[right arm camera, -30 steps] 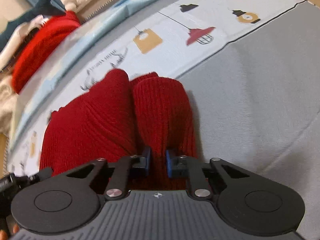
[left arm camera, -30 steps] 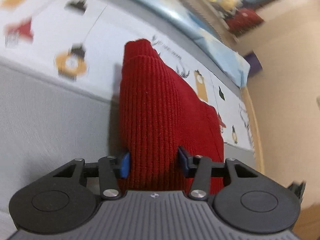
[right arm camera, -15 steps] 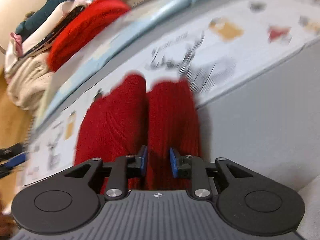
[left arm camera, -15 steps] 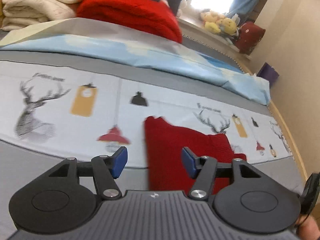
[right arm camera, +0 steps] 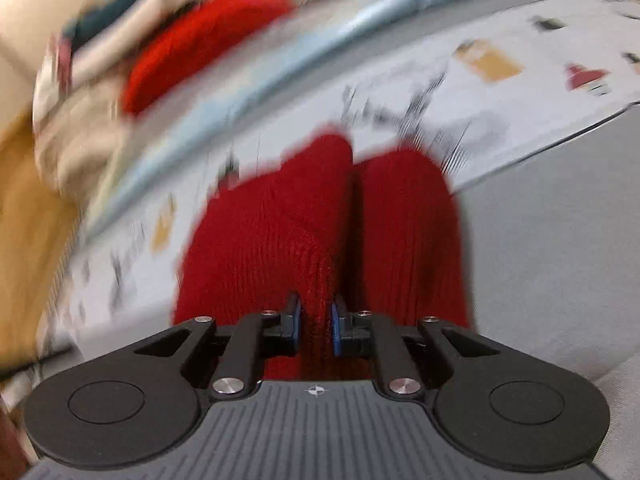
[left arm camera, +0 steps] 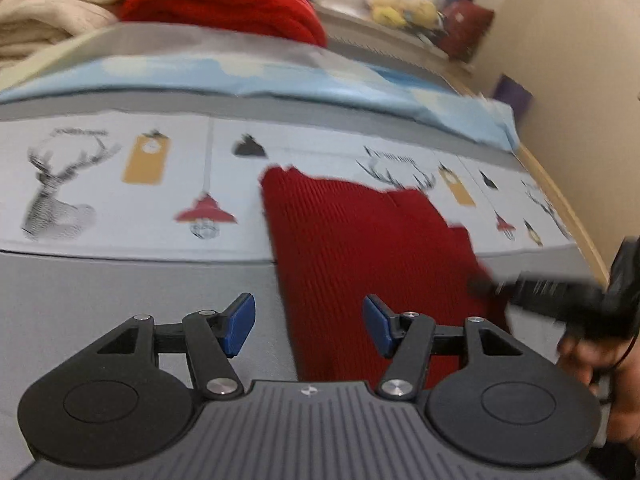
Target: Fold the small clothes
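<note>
A red ribbed knit garment (left arm camera: 360,232) lies folded lengthwise on the printed cloth and grey cover. My left gripper (left arm camera: 308,324) hovers open above its near left edge, and its blue pads touch nothing. In the right wrist view the same garment (right arm camera: 280,232) shows two long rolls side by side. My right gripper (right arm camera: 316,320) has its jaws closing, with a ridge of the red knit pinched between the blue pads. That right gripper (left arm camera: 560,300) appears as a blurred black shape at the garment's right side in the left wrist view, with a hand (left arm camera: 592,360) below it.
A white cloth printed with deer and lamps (left arm camera: 120,184) covers the grey bed surface (left arm camera: 100,288). Behind it lie a light blue sheet (left arm camera: 280,76), a cream blanket (left arm camera: 48,12) and a folded red knit (left arm camera: 224,0). Plush toys (left arm camera: 400,8) sit by the window. A wooden edge (left arm camera: 560,200) borders the right.
My left gripper let go of the red garment, opened wide and drew back and up to the left. My right gripper stayed on its fold and shifted with it.
</note>
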Available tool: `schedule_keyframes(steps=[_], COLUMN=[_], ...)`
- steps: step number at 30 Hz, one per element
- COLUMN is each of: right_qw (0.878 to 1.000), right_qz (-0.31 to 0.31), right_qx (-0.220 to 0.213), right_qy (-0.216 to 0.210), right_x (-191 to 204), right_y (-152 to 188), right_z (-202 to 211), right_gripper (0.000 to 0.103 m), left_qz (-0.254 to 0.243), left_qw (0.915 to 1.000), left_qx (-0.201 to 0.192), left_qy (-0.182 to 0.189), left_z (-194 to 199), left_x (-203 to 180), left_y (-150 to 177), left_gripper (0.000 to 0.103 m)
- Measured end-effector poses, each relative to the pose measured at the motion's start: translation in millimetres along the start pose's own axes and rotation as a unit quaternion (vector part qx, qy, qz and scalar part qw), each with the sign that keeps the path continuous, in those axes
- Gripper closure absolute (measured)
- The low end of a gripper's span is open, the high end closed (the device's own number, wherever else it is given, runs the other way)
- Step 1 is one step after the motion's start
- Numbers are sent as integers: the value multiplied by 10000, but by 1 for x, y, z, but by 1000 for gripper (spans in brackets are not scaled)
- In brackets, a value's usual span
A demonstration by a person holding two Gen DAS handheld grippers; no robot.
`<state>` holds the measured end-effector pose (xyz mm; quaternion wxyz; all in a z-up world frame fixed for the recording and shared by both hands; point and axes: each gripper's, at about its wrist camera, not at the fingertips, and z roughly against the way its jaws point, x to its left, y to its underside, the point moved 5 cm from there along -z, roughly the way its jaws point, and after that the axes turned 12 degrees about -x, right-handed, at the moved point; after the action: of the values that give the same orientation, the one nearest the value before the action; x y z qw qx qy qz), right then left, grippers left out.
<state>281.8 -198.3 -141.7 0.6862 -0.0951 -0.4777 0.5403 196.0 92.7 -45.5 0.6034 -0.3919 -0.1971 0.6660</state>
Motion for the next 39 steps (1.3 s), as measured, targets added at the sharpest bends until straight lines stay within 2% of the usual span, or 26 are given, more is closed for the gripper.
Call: schedule_keyframes(steps=[2,4,5,7,10,12,14,18,20,22,24,25,27,28,30,32,33,35,37,39], right_qw=[9995,9977,9970,9970,9958,9962,9967,9957,9936,9872,9878,9869,9765,9708,9667,9659,9625,9542,9528,9570], right_qz=[115,122,18,-69,540,576,547,603,665,944,992,1150,1736,1959,2039,2026,2135,2383,2427,2313], right_qx=[-159,156,362,501,422,343,275,370,596,749,542,289,-256,-505,-975,-1307,-1468,-1684,-1720,-1664], right_qy=[227,641,686,592,609,558,525,597,686,1049,1071,1091,1251,1291,1200,940,807,656,607,551], right_x=[-6,-21,-29,-32,-24,-27,-26,-32,-41,-48,-46,-39,-26,-19,-6,9,19,31,36,32], right_y=[-7,2,8,14,12,14,15,27,39,49,45,37,23,15,6,6,13,33,56,80], right_z=[8,0,-5,-8,-2,9,20,31,30,34,47,60,86,101,133,166,183,208,223,230], right_gripper=[88,85,81,77,68,66,59,55,51,44,45,45,46,46,41,32,29,18,16,16], left_qz=[-94,-104,-117,-184,-330,-538,-595,-644,-952,-1344,-1451,-1389,-1257,-1238,-1298,-1269,-1233,-1185,-1091,-1009], left_qw=[9998,9991,9984,9969,9938,9906,9888,9919,9901,9861,9866,9884,9902,9896,9852,9807,9792,9781,9782,9799], left_qx=[177,373,501,737,1046,1259,1353,1081,1002,843,518,266,-253,-480,-904,-1278,-1407,-1493,-1511,-1487], left_qy=[84,193,217,179,182,-7,-194,-155,-258,-484,-544,-555,-551,-563,-660,-759,-781,-838,-913,-868], left_z=[-11,-23,-31,-46,-64,-74,-77,-59,-54,-47,-26,-10,26,43,75,105,118,136,147,153], left_x=[-9,-15,-18,-23,-28,-27,-25,-36,-41,-49,-55,-58,-64,-67,-74,-80,-82,-91,-96,-99], left_y=[9,18,23,35,54,70,82,84,88,86,74,65,52,48,44,48,53,65,82,100], left_gripper=[39,39,39,39,39,37,36,37,37,36,32,25,18,18,18,18,18,18,18,17])
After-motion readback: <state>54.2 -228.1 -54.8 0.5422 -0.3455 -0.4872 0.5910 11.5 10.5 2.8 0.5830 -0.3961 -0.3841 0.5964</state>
